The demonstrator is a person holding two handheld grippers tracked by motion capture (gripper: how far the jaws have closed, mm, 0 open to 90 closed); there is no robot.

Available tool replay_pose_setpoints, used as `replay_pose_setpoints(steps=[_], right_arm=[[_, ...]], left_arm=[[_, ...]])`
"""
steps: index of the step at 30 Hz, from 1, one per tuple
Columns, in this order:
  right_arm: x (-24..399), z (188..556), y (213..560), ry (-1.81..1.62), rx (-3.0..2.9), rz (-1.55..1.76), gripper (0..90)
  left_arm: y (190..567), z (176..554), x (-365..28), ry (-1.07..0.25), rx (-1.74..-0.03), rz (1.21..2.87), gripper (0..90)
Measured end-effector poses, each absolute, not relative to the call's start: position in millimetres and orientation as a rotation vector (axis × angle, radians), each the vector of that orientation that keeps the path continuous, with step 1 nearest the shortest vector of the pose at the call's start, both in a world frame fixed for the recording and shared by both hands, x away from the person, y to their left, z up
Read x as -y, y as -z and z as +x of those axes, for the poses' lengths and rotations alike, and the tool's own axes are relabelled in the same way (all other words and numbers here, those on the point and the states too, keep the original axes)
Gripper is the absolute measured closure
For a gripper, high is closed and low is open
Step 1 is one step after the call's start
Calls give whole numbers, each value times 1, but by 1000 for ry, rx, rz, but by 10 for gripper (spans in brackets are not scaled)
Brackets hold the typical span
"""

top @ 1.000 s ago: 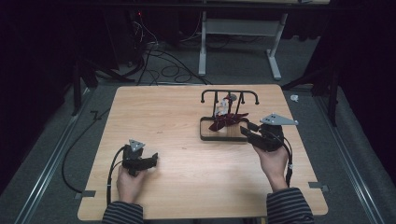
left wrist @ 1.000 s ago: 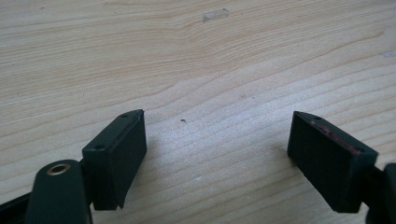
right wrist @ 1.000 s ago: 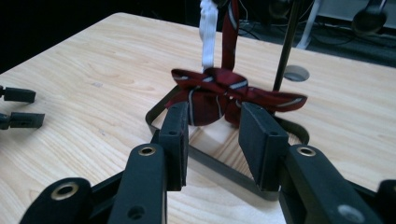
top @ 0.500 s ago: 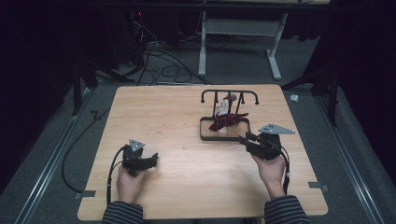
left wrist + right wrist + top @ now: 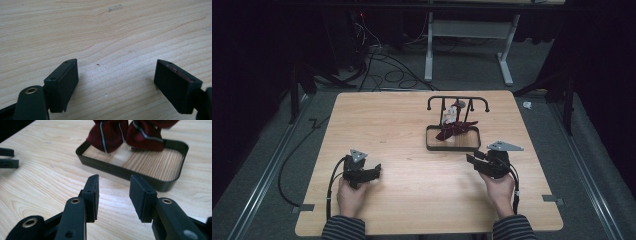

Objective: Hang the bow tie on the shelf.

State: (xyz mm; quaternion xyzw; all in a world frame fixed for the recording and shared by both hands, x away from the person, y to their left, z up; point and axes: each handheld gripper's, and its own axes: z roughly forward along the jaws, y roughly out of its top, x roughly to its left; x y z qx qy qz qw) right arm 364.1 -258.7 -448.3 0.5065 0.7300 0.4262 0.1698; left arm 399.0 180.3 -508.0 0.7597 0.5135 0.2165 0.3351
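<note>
Now right gripper [image 5: 472, 160] just before the black tray [image 5: 432, 145], jaws parted and just widening, empty, dark red cloth [image 5: 454, 129] draped inside, left gripper [image 5: 374, 170] well apart, jaws spread.

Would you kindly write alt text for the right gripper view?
The right gripper, its two black jaws apart with nothing between them, points across a wooden table at a shallow black tray. Dark red striped fabric hangs into the tray.

Overhead view; two close tool views
</note>
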Motion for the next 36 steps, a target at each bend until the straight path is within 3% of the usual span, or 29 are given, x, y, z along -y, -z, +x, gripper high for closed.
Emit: replay_pose_setpoints(steps=[36], right_arm=[[258,362,496,-1081,-2099,1503,564]], left_arm=[[508,399,-180,-565,-1340,1982,200]])
